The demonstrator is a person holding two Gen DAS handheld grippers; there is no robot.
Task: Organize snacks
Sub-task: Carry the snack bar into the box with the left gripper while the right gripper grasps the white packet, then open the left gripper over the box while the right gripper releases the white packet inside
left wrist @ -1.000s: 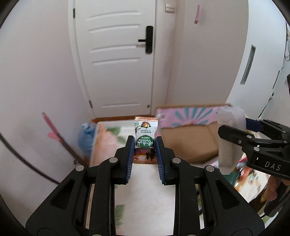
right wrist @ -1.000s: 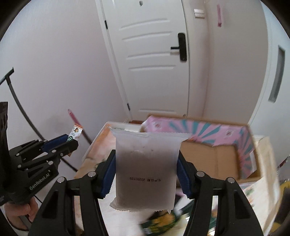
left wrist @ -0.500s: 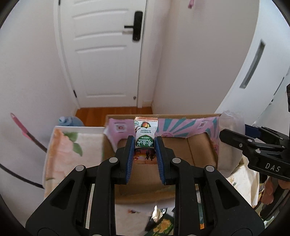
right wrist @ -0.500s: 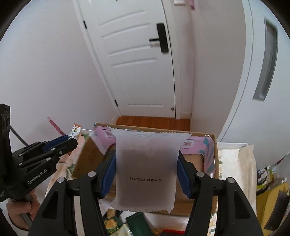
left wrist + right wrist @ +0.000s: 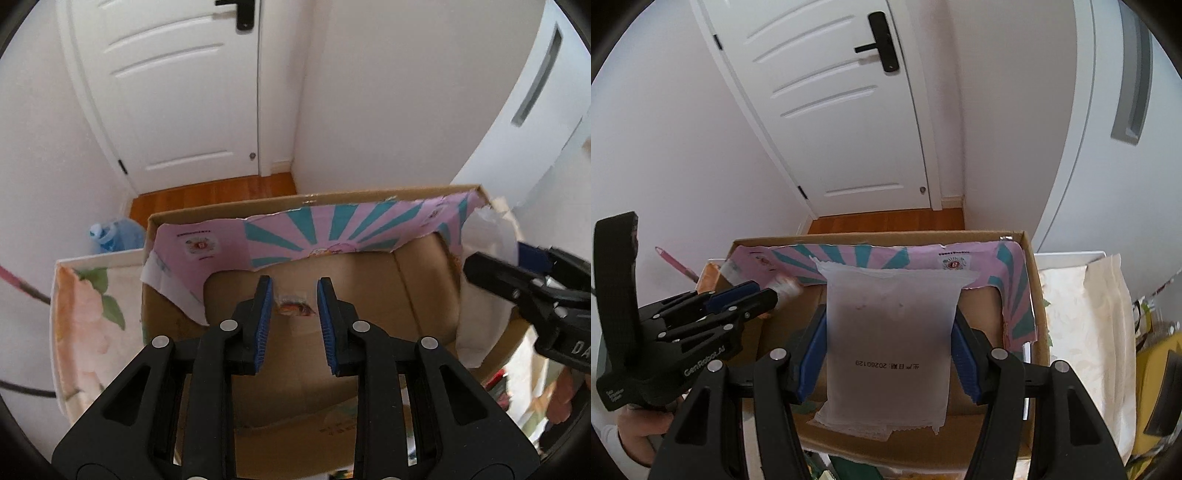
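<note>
Standing on the worktop, the open brown cardboard box with a pink and teal paper lining (image 5: pixel 424 280) takes most of both views; its lining is torn along the lower edge. Beside it lies a floral cloth (image 5: pixel 85 317). Over the box, the right gripper (image 5: pixel 888 354) holds between its blue-padded fingers (image 5: pixel 812 354) a frosted white translucent snack pouch (image 5: pixel 890 339), flat and rectangular, with crimped ends and a small black printed date line. The left gripper (image 5: pixel 294 317) has its fingers narrowly apart and holds nothing; between them, seen down on the box floor, is a small blurred orange and white snack packet (image 5: pixel 295 304).
</note>
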